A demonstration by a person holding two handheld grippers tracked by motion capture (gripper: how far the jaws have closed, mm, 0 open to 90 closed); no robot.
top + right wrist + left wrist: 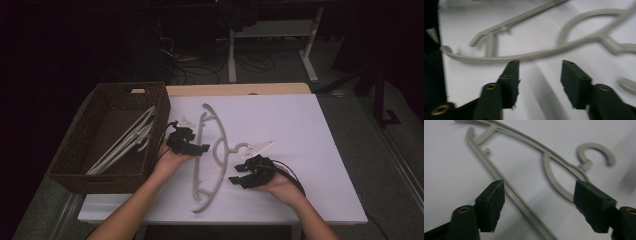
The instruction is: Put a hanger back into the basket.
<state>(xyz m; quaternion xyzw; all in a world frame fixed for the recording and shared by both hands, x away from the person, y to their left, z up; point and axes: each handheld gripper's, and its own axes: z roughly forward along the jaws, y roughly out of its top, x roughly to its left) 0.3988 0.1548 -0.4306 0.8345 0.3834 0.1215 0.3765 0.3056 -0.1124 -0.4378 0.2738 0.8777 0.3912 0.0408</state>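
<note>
— While the hanger [210, 155] lies flat on the white tabletop [300, 130], just left of centre in the high view, where are the grippers?

— One on each side. The left gripper [192, 146] sits at the hanger's left edge, by the straight bar. Its jaws are spread wide, holding nothing.

— And in its own view?

— The hanger [524, 205] bar runs diagonally up between the two black jaws, closer to the left one. I cannot tell whether it touches. The hook curls at the upper right of that frame.

— The right gripper?

— The right gripper [241, 176] is at lower centre-right of the high view, just beside the hanger's curved arm, below the hook. Jaws apart, moderately wide, empty. In its own view the hanger [529, 53] arches across the upper frame, beyond the jaw tips.

— Anything else?

— A brown basket [85, 165] at the left of the high view, with white hangers [127, 140] leaning inside it. Another pale hanger [260, 147] lies by the hook.
</note>
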